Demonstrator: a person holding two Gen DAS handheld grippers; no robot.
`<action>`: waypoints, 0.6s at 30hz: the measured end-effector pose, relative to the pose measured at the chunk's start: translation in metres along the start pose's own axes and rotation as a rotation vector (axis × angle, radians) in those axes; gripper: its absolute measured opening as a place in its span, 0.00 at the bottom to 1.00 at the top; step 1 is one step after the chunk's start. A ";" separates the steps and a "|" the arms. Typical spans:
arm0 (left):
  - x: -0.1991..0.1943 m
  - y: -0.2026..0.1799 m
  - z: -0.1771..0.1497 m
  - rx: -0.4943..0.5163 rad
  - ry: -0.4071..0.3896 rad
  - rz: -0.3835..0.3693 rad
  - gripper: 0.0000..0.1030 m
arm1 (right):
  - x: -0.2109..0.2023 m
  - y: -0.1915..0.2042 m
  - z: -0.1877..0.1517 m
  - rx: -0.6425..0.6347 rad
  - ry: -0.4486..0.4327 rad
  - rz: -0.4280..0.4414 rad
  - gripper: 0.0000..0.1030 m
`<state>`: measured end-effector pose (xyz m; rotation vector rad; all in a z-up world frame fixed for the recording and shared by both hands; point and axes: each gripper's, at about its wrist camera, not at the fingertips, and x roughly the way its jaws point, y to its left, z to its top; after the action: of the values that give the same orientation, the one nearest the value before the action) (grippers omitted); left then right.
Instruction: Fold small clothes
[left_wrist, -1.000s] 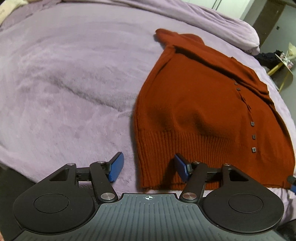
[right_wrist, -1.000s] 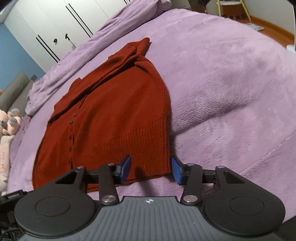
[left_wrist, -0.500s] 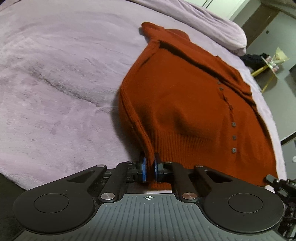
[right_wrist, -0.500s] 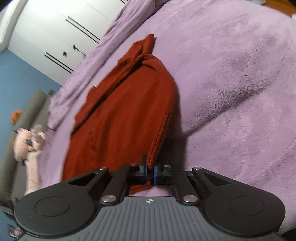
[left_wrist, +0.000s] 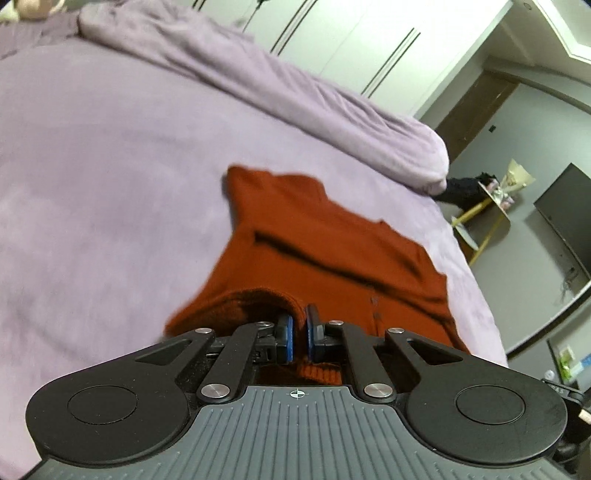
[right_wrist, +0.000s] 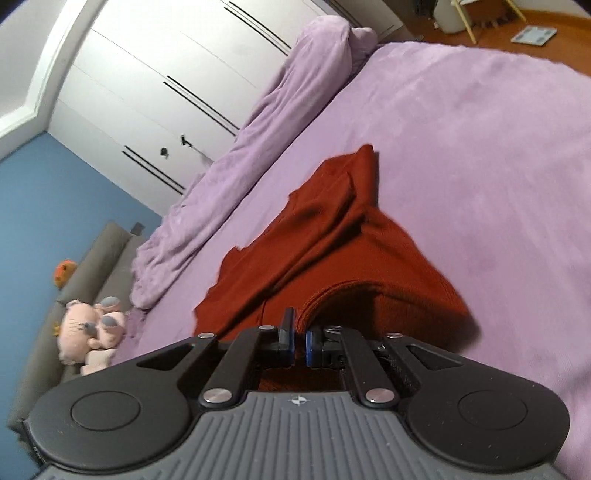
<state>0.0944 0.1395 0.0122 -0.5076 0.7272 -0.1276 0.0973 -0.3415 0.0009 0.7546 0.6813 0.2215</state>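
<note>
While one rust-red sweater (left_wrist: 332, 243) lies on the purple bed (left_wrist: 110, 184), its long axis runs from the bottom centre of each frame up toward its far end at mid-frame. Two grippers pinch its near hem and hold it raised: the left gripper (left_wrist: 298, 334) and the right gripper (right_wrist: 300, 341), each with jaws pressed together on the knit. One pink plush toy (right_wrist: 88, 332) sits at lower left in the right view.

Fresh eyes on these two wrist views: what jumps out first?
The rust-red knit cardigan, mid-frame on the lilac bedspread, its ribbed hem bunched up toward both cameras. Both grippers are shut on that hem: left gripper, right gripper. A pink plush toy lies at the left edge of the right wrist view.
</note>
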 end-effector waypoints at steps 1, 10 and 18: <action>0.008 -0.002 0.005 0.003 -0.001 0.007 0.08 | 0.010 0.002 0.004 -0.012 -0.002 -0.022 0.04; 0.078 -0.009 0.038 0.091 0.021 0.147 0.08 | 0.083 0.016 0.021 -0.268 0.004 -0.227 0.04; 0.100 -0.004 0.036 0.145 -0.006 0.217 0.38 | 0.067 0.018 0.020 -0.489 -0.076 -0.309 0.32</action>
<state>0.1935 0.1224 -0.0235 -0.2883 0.7565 0.0235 0.1625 -0.3120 -0.0085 0.1840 0.6283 0.0697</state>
